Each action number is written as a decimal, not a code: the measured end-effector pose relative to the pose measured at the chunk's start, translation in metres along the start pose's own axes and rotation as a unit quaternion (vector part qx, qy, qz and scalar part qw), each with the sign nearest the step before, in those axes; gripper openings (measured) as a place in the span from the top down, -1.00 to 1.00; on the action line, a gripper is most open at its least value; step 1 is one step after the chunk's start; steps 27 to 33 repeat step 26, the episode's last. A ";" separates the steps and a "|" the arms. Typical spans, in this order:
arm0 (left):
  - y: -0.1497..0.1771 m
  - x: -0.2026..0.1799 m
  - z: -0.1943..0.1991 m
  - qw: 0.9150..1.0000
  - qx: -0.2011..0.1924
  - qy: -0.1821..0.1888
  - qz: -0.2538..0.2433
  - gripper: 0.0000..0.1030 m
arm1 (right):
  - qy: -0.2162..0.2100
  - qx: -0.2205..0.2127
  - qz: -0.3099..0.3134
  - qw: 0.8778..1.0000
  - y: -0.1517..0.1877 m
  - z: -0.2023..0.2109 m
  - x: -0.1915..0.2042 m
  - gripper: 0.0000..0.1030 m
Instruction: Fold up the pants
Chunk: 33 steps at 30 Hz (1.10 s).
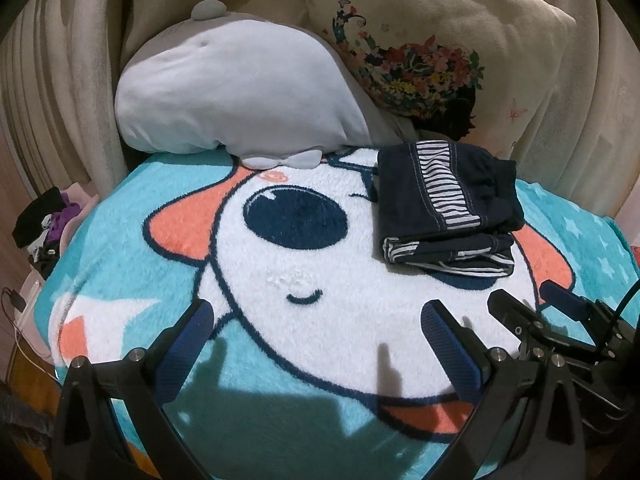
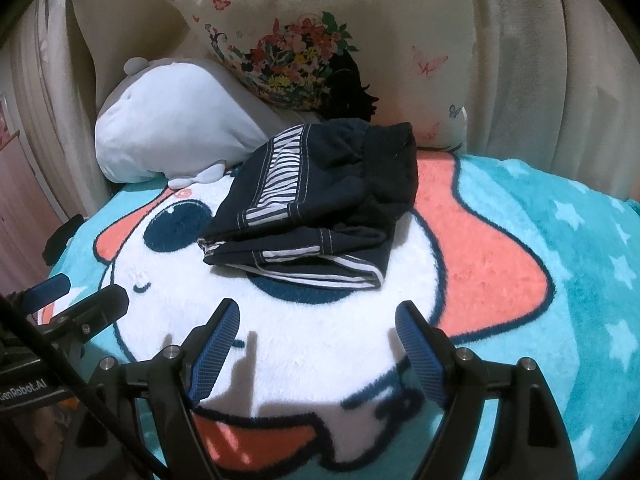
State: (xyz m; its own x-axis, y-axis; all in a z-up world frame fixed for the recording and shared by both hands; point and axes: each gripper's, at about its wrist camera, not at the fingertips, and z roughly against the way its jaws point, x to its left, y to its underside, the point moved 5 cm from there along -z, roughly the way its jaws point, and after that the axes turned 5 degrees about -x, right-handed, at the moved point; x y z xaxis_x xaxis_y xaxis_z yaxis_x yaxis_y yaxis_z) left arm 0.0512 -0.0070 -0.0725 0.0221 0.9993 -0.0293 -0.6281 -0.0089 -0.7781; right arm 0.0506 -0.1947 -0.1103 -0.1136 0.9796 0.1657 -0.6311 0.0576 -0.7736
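The dark navy pants with a white-striped side band lie folded in a compact bundle on the cartoon dog blanket. They also show in the right wrist view, straight ahead of the fingers. My left gripper is open and empty, above the blanket, short of and to the left of the bundle. My right gripper is open and empty, a little short of the bundle's near edge. The right gripper also shows at the right edge of the left wrist view. The left gripper shows at the left edge of the right wrist view.
A grey-white plush toy and a floral pillow lean against beige curtains behind the blanket. A pile of dark and purple clothes lies off the bed's left edge. A cable hangs at the far left.
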 end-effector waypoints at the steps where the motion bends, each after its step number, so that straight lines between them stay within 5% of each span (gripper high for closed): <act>1: 0.000 0.000 0.000 1.000 0.000 0.000 0.000 -1.00 | 0.001 0.000 0.000 1.000 0.000 0.000 0.000 -0.64; 33: 0.005 0.005 -0.006 1.000 0.018 0.000 0.010 -1.00 | 0.001 0.014 0.016 1.000 0.003 -0.008 0.004 -0.67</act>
